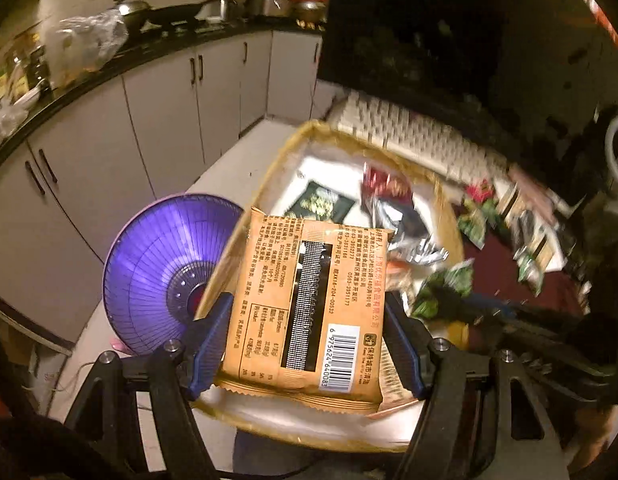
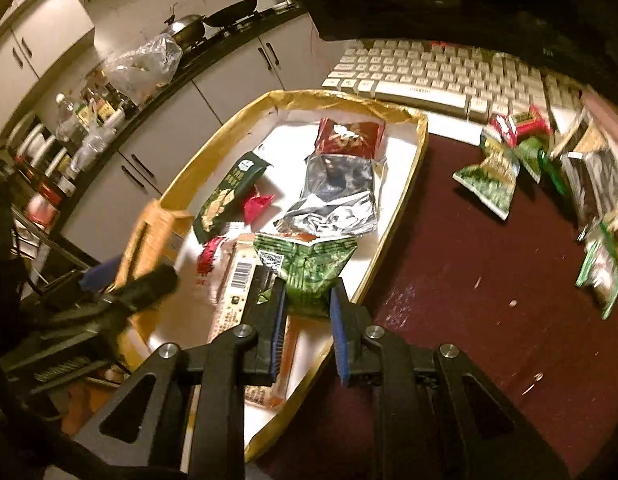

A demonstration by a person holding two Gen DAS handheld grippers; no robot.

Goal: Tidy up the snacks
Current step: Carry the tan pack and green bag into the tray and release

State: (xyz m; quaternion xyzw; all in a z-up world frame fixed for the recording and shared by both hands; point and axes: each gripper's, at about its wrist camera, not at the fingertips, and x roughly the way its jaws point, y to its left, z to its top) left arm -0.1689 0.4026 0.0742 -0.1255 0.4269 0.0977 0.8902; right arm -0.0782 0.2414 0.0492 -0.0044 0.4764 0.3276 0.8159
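Note:
My left gripper (image 1: 309, 304) is shut on an orange snack packet (image 1: 309, 264), barcode side up, held just above the near end of a gold-rimmed white tray (image 1: 265, 184). In the right wrist view, my right gripper (image 2: 308, 286) is shut on a green snack packet (image 2: 309, 256) over the tray's (image 2: 341, 98) near right part. Inside the tray lie a silver packet (image 2: 333, 196), a dark red packet (image 2: 349, 138), a dark green packet (image 2: 225, 196) and small red ones. The left gripper (image 2: 129, 288) with its orange packet (image 2: 149, 232) shows blurred at the tray's left rim.
Several loose snack packets (image 2: 489, 176) lie on the maroon table (image 2: 449, 280) right of the tray. A white keyboard (image 2: 429, 72) sits behind the tray. A purple fan heater (image 1: 157, 272) stands on the floor to the left, below a kitchen counter (image 1: 109, 68) with cabinets.

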